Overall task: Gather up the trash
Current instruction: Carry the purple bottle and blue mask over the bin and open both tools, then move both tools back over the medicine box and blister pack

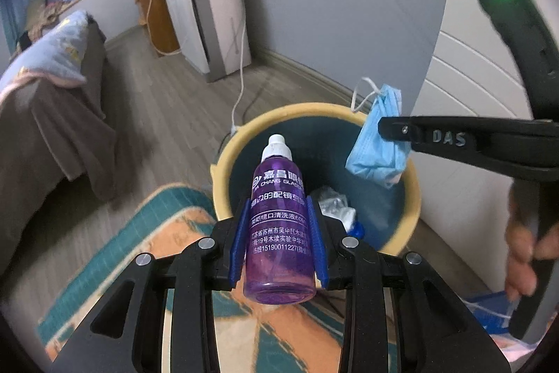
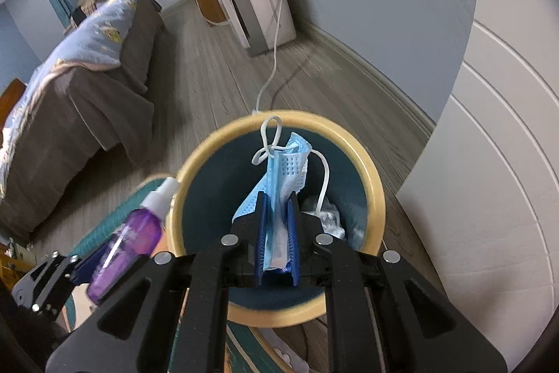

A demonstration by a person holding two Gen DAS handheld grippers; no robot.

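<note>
My left gripper [image 1: 279, 222] is shut on a purple cleaning-fluid bottle [image 1: 279, 233] with a white cap, held at the near rim of a round trash bin [image 1: 223, 163] with a yellow rim and dark teal inside. My right gripper [image 2: 277, 233] is shut on a crumpled blue face mask [image 2: 286, 163] and holds it over the bin's [image 2: 377, 198] opening. The mask [image 1: 377, 145] and right gripper [image 1: 394, 131] also show in the left wrist view, above the bin's right side. The bottle [image 2: 139, 233] shows left of the bin in the right wrist view.
White crumpled trash [image 1: 332, 201] lies inside the bin. A teal and orange rug [image 1: 139, 233] is under the bin's near side. A bed with brown cover [image 1: 52, 114] stands left. A white appliance [image 1: 209, 13] and cable [image 1: 239, 86] are behind; a white door [image 1: 471, 65] is right.
</note>
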